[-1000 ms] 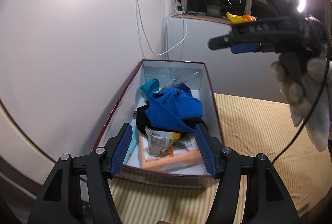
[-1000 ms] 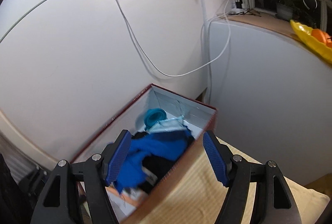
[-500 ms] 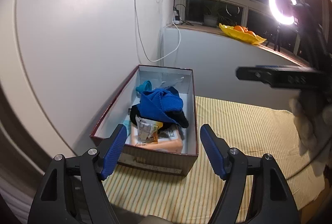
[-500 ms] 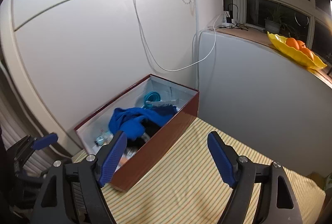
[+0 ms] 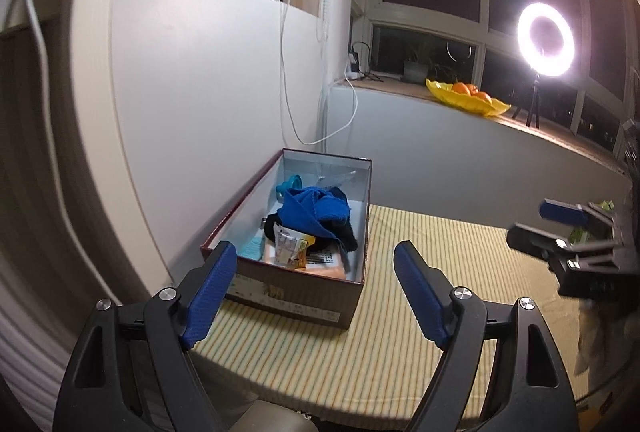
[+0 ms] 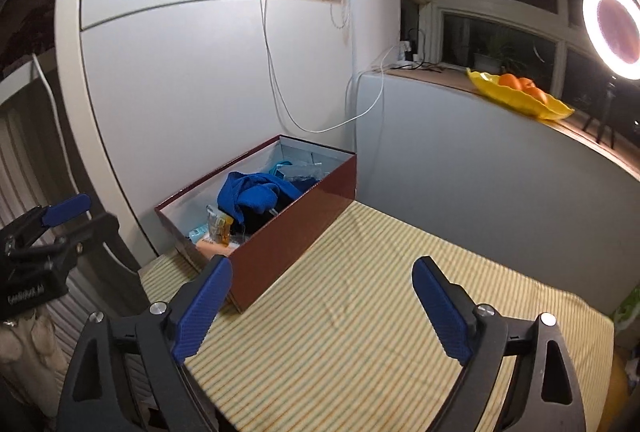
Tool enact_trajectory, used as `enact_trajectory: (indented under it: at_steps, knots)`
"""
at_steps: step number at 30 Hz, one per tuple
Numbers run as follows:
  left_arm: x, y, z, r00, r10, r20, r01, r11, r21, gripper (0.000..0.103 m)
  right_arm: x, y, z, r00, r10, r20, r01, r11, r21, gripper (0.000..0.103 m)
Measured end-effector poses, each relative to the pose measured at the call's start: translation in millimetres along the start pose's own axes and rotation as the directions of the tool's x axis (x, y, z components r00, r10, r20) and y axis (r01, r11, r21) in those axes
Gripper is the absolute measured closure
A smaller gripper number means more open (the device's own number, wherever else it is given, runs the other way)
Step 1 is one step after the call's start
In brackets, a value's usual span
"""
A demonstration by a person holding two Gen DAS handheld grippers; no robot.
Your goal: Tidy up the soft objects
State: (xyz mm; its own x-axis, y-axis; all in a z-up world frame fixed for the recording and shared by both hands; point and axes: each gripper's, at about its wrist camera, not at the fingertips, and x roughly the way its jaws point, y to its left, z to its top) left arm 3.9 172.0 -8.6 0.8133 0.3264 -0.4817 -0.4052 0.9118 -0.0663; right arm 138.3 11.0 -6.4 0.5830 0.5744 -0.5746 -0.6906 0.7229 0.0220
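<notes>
Opening wide, left gripper [image 5: 316, 288] jaws empty, right gripper [image 6: 322, 306] jaws likewise

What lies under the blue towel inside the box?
Under the blue towel in the box a black cloth, a snack packet and an orange pack show. Anything deeper is covered.

the left wrist view looks down from the near end of the box [image 5: 297, 286], close in. the right wrist view sits further right, facing its long side [image 6: 288, 232]. both share box, striped tabletop [image 5: 432, 320], windowsill [image 6: 432, 74].
</notes>
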Motion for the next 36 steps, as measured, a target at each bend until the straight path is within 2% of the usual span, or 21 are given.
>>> enact_trajectory:
  at_steps: [5,11,23,36]
  knots:
    - [-12,4,-9,1.000,0.003,-0.013,-0.003,1.000,-0.026,0.020,-21,1,-26,1.000,-0.025,0.013,0.024,0.999,0.042,0.012]
    - [-18,2,-17,0.999,0.025,-0.025,-0.025,1.000,-0.009,0.020,-34,3,-43,0.998,-0.058,0.004,0.058,0.998,0.039,0.011]
    - [-27,-4,-23,1.000,0.013,-0.025,-0.013,1.000,-0.003,0.020,-44,0,-54,0.996,-0.090,0.009,0.090,0.995,0.045,0.011]
    - [-30,-7,-27,0.999,0.004,-0.039,-0.004,1.000,-0.003,0.020,-42,2,-60,0.996,-0.090,-0.007,0.090,0.995,0.044,0.011]
